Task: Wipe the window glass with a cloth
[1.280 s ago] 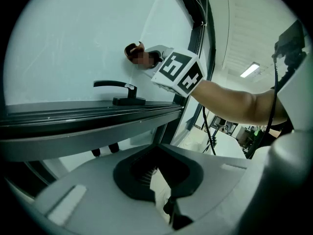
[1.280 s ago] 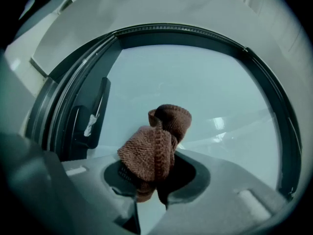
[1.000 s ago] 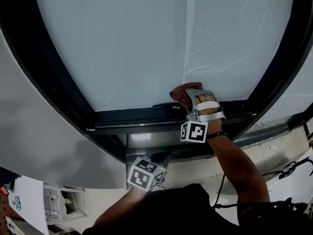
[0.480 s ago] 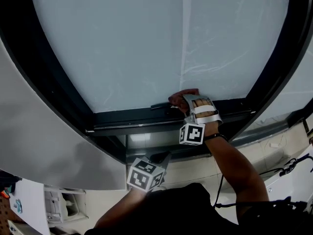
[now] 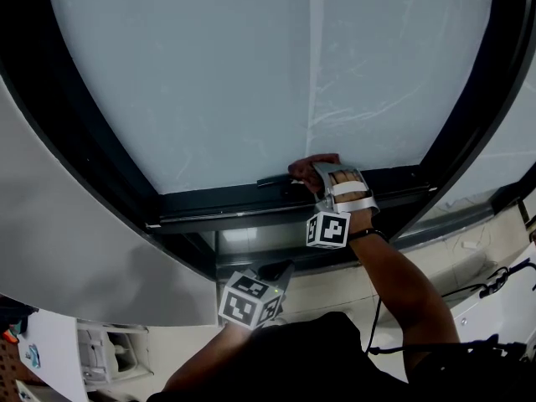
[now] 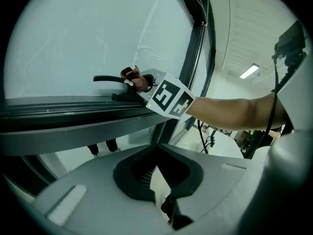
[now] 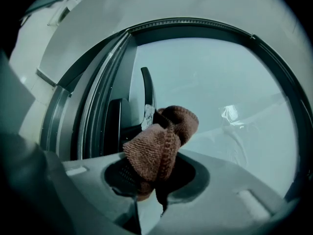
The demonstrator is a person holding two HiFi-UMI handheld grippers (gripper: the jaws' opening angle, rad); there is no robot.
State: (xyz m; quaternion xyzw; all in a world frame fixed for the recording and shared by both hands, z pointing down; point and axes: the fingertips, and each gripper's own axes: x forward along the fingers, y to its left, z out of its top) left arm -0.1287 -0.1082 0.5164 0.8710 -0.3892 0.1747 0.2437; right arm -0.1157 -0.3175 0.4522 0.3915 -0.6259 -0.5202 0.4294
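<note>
Head view, with both gripper views. The window glass (image 5: pixel 251 74) fills the upper field, pale and marked by faint streaks. It sits in a dark frame (image 5: pixel 234 206) whose bottom rail crosses the centre. A grey wall panel (image 5: pixel 67 249) lies to the left of the frame.

The right gripper (image 5: pixel 322 178) is raised to the bottom rail, at the lower edge of the glass. Its 2 jaws are clamped on a brown knitted cloth (image 7: pixel 159 148), which is bunched and stands up out of them. The cloth lies just beside a black window handle (image 7: pixel 146 89) and close against the glass; contact cannot be confirmed.

The left gripper (image 5: pixel 276 273) hangs low, below the frame and well apart from the glass. Its jaws appear closed, with nothing between them (image 6: pixel 166 199).
</note>
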